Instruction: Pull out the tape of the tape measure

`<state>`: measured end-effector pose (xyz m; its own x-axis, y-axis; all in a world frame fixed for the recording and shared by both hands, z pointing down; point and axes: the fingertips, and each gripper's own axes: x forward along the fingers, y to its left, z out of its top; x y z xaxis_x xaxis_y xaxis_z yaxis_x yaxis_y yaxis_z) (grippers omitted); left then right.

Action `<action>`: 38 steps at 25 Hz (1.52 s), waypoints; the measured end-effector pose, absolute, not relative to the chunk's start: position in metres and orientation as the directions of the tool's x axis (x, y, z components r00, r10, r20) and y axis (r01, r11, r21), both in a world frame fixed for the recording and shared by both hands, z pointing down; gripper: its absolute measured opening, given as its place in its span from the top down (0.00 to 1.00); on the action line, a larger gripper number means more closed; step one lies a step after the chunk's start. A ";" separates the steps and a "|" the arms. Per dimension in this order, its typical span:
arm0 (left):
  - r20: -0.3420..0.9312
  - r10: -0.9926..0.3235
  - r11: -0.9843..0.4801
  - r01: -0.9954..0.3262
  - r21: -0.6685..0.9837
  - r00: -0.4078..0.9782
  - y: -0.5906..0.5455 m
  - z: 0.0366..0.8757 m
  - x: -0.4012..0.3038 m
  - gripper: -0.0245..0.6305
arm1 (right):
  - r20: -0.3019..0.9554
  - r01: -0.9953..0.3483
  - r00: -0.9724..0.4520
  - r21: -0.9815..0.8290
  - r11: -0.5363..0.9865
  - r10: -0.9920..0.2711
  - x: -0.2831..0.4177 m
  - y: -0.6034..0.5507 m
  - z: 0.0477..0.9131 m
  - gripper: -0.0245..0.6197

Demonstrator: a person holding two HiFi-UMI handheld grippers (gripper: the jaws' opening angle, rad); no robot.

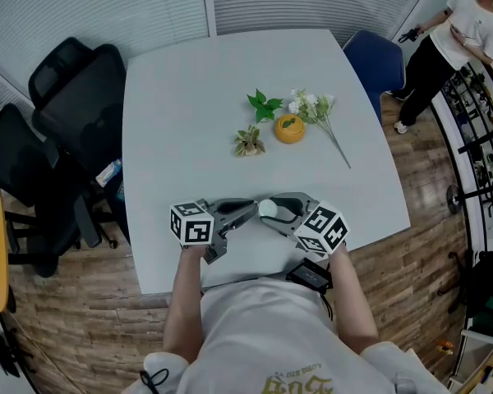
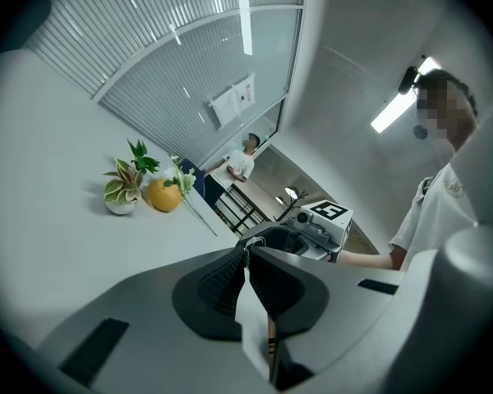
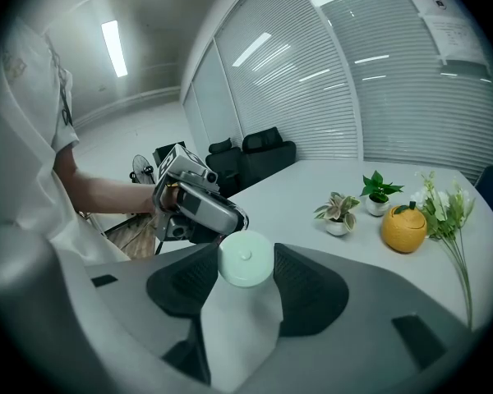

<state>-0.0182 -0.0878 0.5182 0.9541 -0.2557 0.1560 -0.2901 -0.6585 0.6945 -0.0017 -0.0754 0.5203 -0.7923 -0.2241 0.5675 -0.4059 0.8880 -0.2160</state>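
**Head view:** your left gripper (image 1: 245, 212) and right gripper (image 1: 271, 213) meet tip to tip above near edge of table (image 1: 181, 121). Round pale tape measure (image 1: 268, 209) sits in right jaws. No drawn-out length visible between tools.

**Left gripper view:** your jaws pressed together, thin marked strip pinched between pads, likely end of tape (image 2: 270, 341).

**Right gripper view:** jaws clamped on sides of case; left tool just beyond it.

**Judgement:** both grips look set, pull itself not yet made. Drawing your hands apart remains.
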 end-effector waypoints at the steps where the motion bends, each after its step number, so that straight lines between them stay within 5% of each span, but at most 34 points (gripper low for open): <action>1: 0.161 -0.255 -0.659 -0.293 0.692 0.954 -0.088 0.519 -0.018 0.94 | 0.570 -0.406 -0.791 -0.218 0.887 -0.222 -0.002 -0.076 0.521 0.61; 38: 0.225 -0.326 -0.605 -0.385 0.697 0.918 -0.097 0.544 -0.053 0.95 | 0.615 -0.432 -0.768 -0.292 0.853 -0.178 0.024 -0.077 0.544 0.61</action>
